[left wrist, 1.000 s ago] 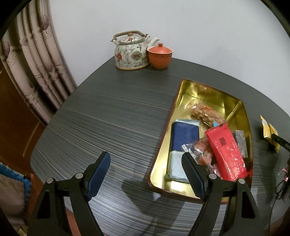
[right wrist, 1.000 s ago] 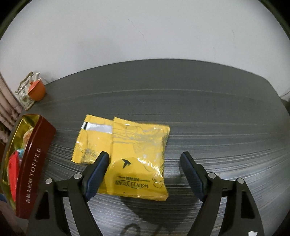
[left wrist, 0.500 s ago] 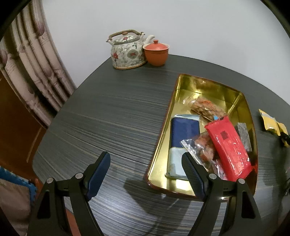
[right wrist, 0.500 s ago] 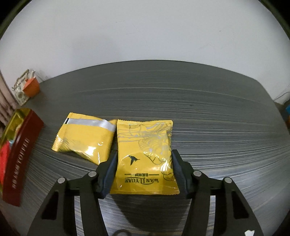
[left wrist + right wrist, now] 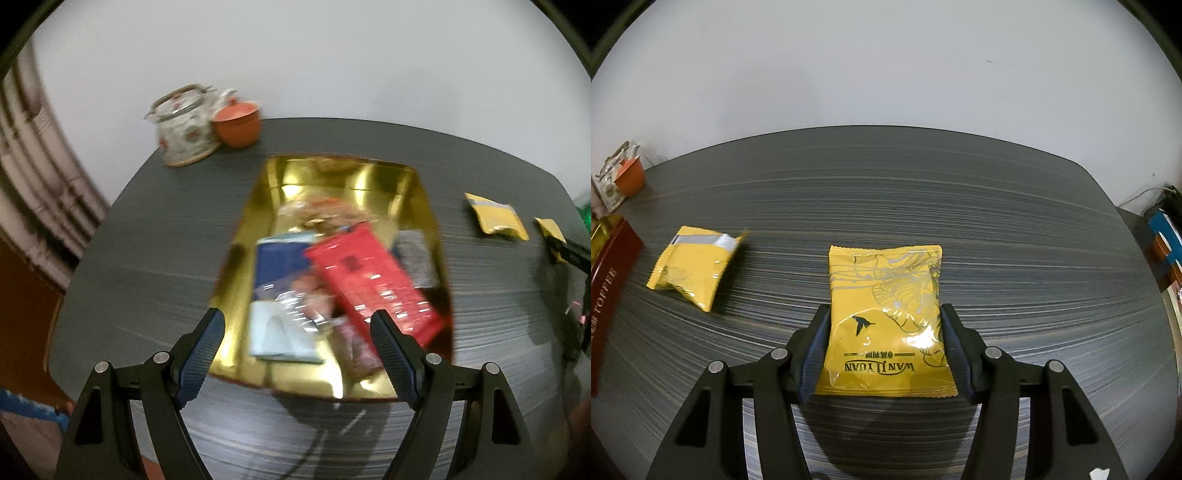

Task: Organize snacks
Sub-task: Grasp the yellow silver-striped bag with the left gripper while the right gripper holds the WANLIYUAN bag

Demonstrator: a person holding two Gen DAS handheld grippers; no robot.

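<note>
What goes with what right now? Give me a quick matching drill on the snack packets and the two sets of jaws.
Things:
1. WAN LI YUAN packet
2. second yellow packet
3. red packet
4. left gripper

States:
A. inside the gold tin
B. jaws open, nothing between them
C. lying loose on the table
D. clamped in the right gripper

Pairs: 1-D, 2-C, 3-A, 4-B
</note>
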